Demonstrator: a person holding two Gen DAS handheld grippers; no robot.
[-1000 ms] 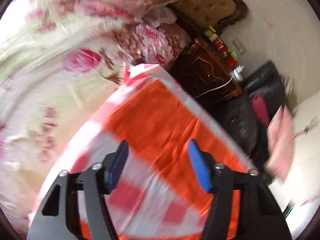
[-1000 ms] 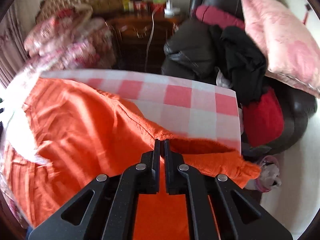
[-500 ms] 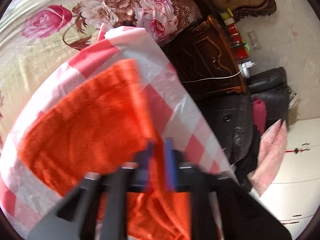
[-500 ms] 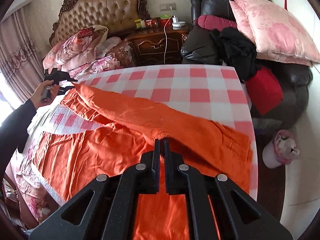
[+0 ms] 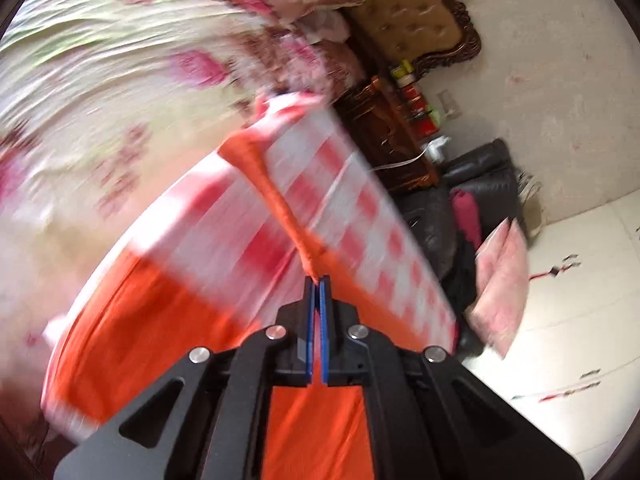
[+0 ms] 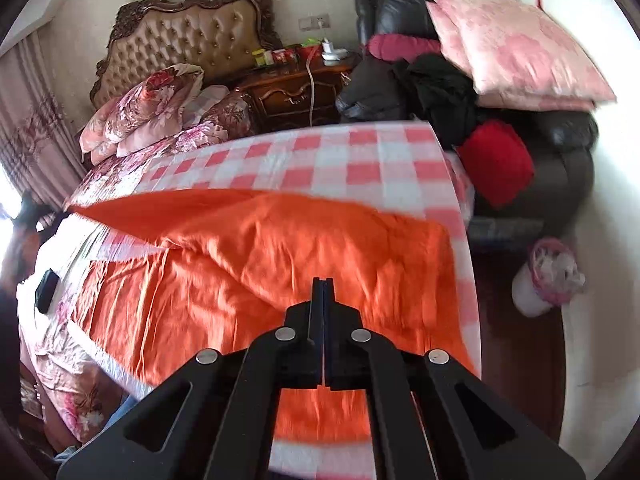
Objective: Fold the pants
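Orange pants (image 6: 256, 264) are spread across a red-and-white checked cloth (image 6: 360, 160) laid over a bed, with a tufted headboard (image 6: 188, 36) at the far end and a dark armchair (image 6: 560, 136) heaped with pink cushions on the right. The left gripper (image 5: 319, 280) is clenched on a raised edge of the pants, and a taut ridge of orange fabric is stretched from its pads toward the far left corner of the cloth. The right gripper (image 6: 322, 280) is closed tight over the near part of the pants; a sliver of orange seems to be pinched between its pads, though this cannot be confirmed. Both views are blurred by movement.

A fold appears to be in progress. For a clean result, both held edges should be carried across together at matching height, the fabric kept lightly taut so no crease is trapped, and the edges lined up over the lower layer before anything is released. The checked cloth should not be dragged along.
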